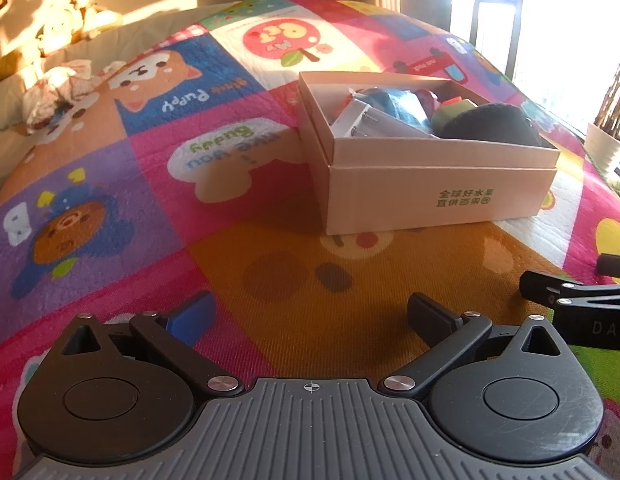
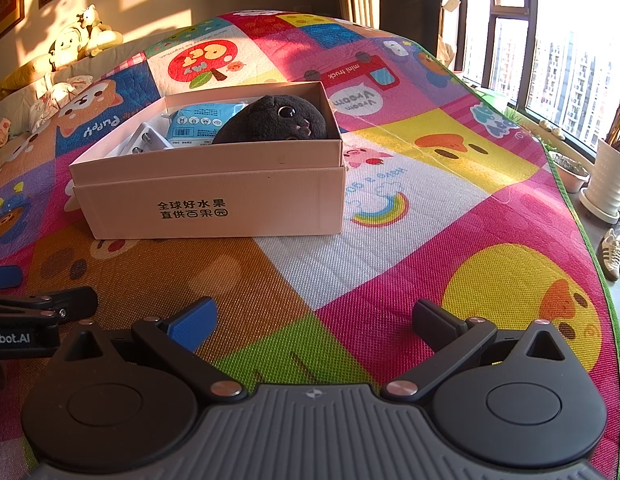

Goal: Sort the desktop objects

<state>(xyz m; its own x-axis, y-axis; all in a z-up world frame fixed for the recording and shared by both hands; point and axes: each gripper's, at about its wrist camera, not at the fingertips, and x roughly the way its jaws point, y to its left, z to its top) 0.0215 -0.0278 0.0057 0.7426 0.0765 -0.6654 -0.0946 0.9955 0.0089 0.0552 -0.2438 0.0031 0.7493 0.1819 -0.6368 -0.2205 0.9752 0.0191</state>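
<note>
Cardboard box (image 2: 213, 200) – filled, plush toy (image 2: 273, 120) inside, play mat (image 2: 390, 272)

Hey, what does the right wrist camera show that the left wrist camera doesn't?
Only the right wrist view shows the black plush's face, the rainbow print and the shoes on the floor. Only the left wrist view shows a green and red toy in the box. Both show the cardboard box, the play mat and open, empty grippers.

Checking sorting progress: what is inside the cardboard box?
The cardboard box holds a black plush toy, a blue printed packet, a white object with screws and a green and red item. Anything beneath them is covered.
</note>
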